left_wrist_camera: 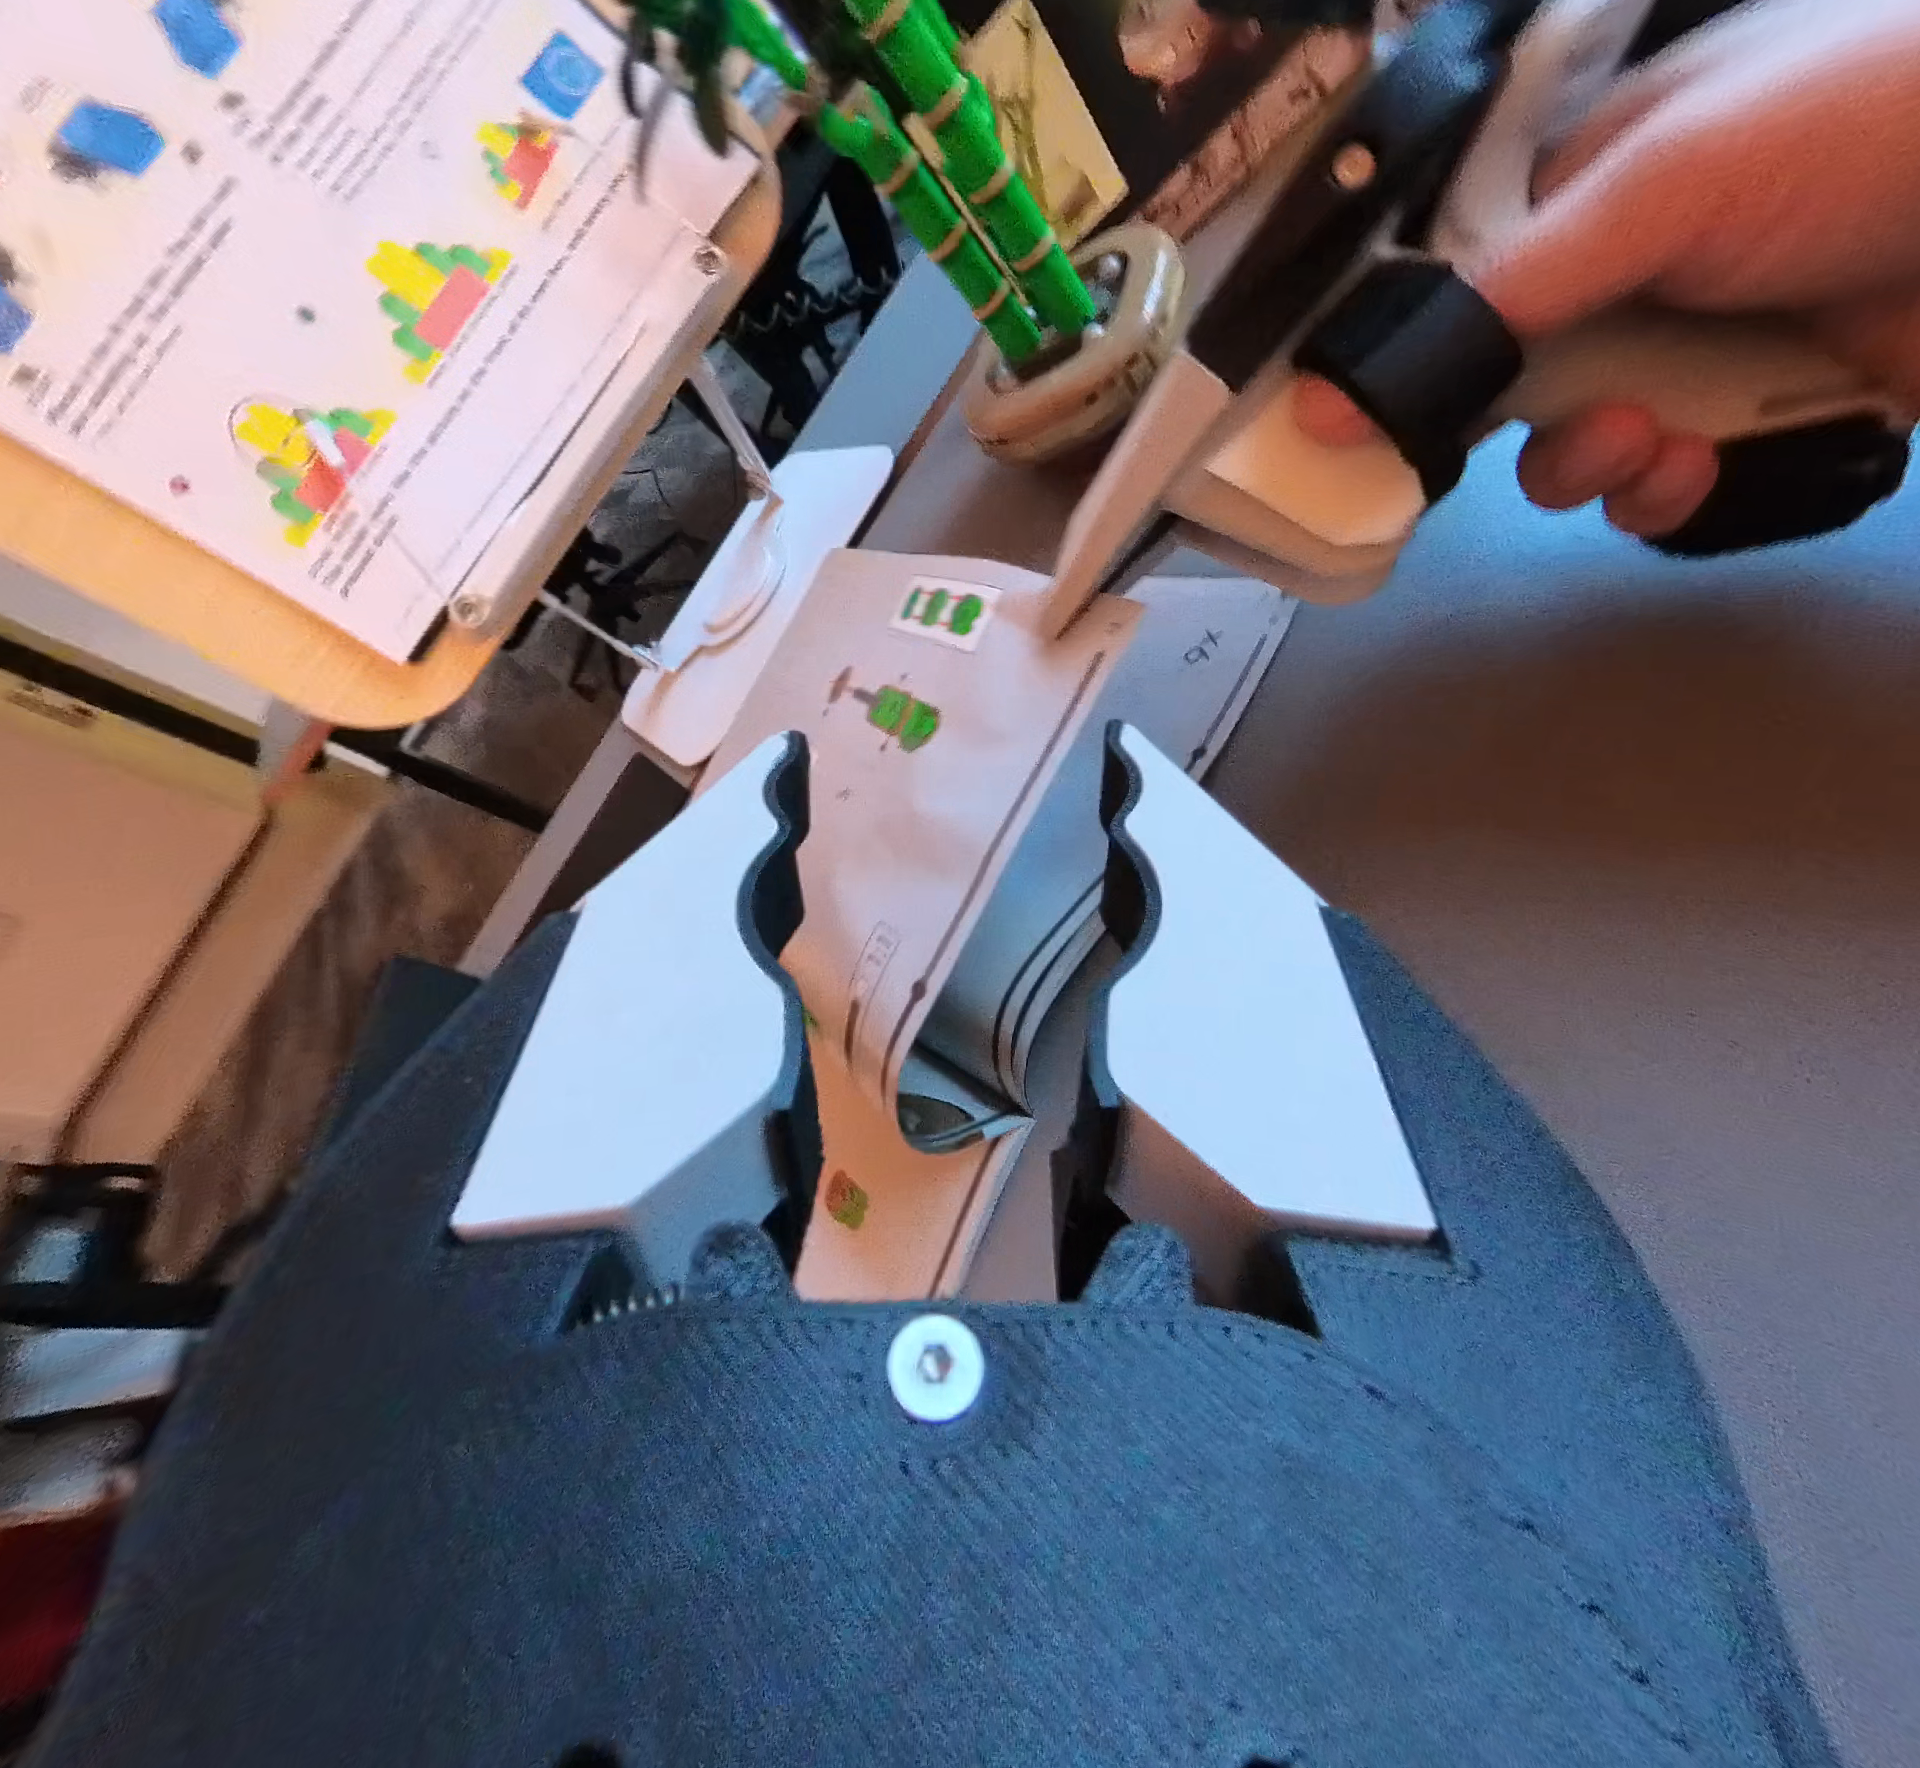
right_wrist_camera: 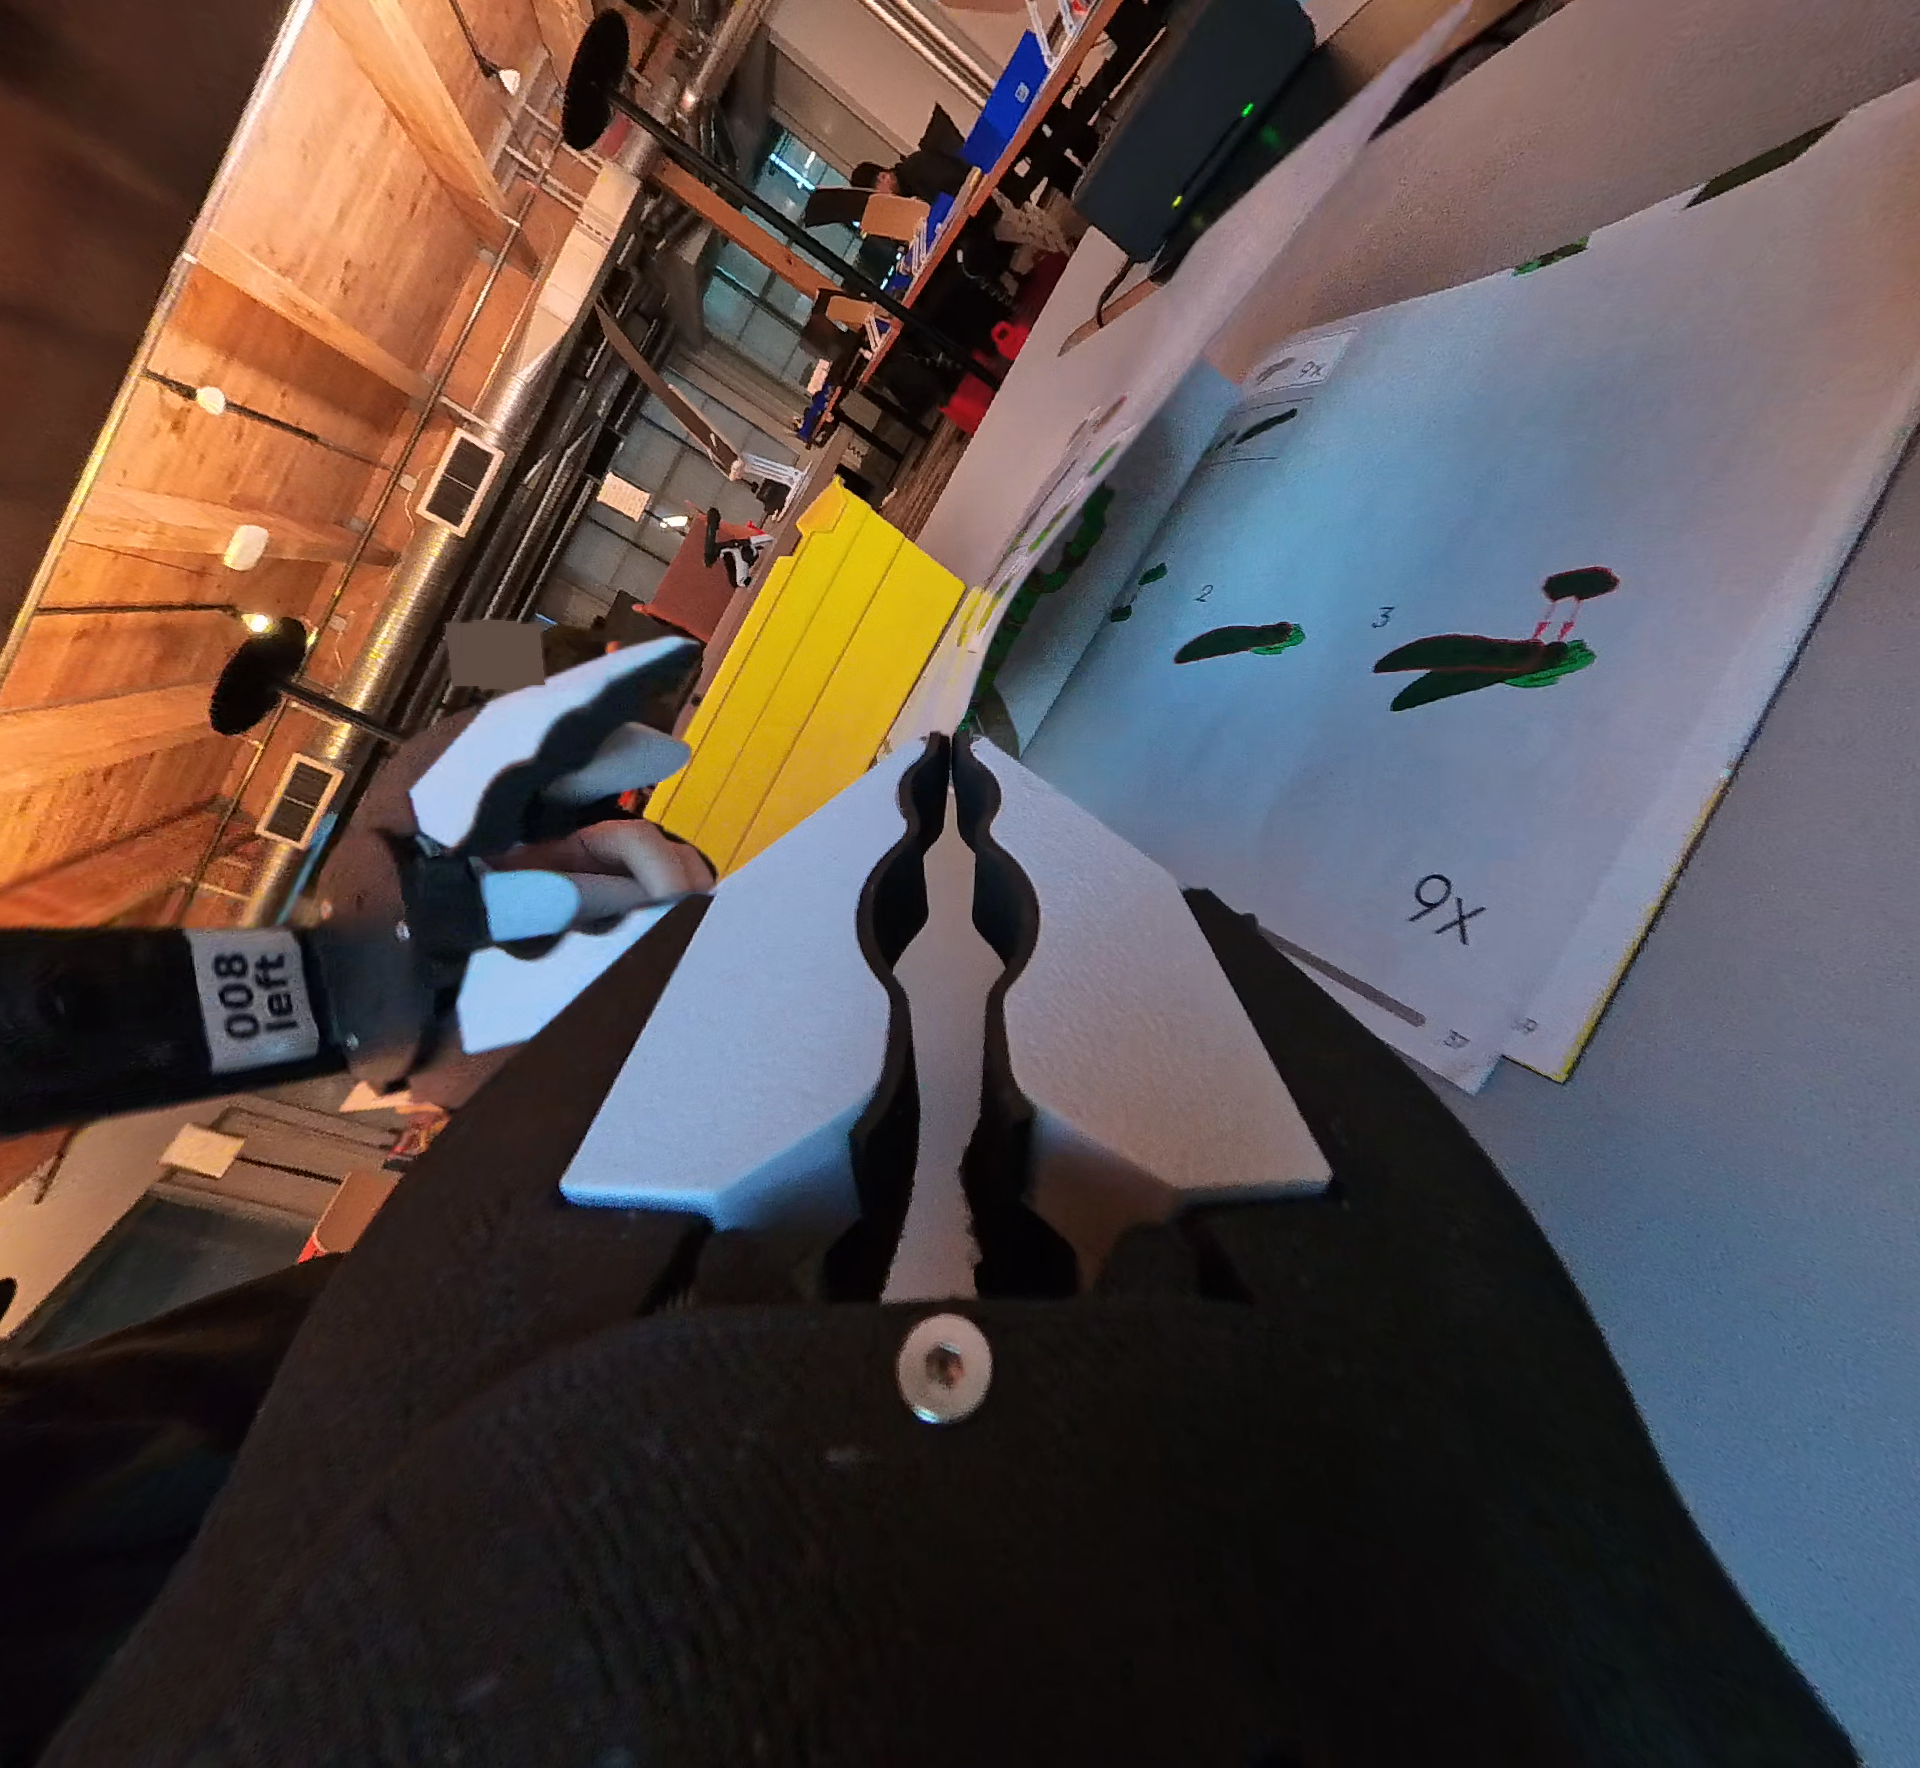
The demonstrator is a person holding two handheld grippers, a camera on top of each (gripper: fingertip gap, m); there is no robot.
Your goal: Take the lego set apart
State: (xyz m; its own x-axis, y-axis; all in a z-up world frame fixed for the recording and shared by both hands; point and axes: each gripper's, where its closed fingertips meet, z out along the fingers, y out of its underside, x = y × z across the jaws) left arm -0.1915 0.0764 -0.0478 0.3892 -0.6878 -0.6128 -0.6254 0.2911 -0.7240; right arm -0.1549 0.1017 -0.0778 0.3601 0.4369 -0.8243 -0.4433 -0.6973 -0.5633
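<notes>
The lego set is a bamboo plant: green stems (left_wrist_camera: 935, 118) standing in a tan pot (left_wrist_camera: 1081, 347) at the table's far side. An open instruction booklet (left_wrist_camera: 935, 783) lies in front of it, one page arched up. My left gripper (left_wrist_camera: 945, 773) is open, its jaws on either side of the arched page without closing on it. My right gripper (right_wrist_camera: 951, 747) is shut, tips on the far edge of that page (right_wrist_camera: 1039, 565). In the left wrist view it (left_wrist_camera: 1070, 612) comes in from the right, held by a hand. The booklet's flat pages (right_wrist_camera: 1455, 679) show beside it.
A tilted board with a printed instruction sheet (left_wrist_camera: 312, 191) stands at the left beyond the table edge. A white holder (left_wrist_camera: 758, 575) sits by the booklet's far corner. A yellow bin (right_wrist_camera: 831, 679) and a dark box (right_wrist_camera: 1195, 97) are farther along. The left gripper (right_wrist_camera: 582, 762) shows in a hand. The tips of one gripper are about 6 centimeters away from the tips of the other.
</notes>
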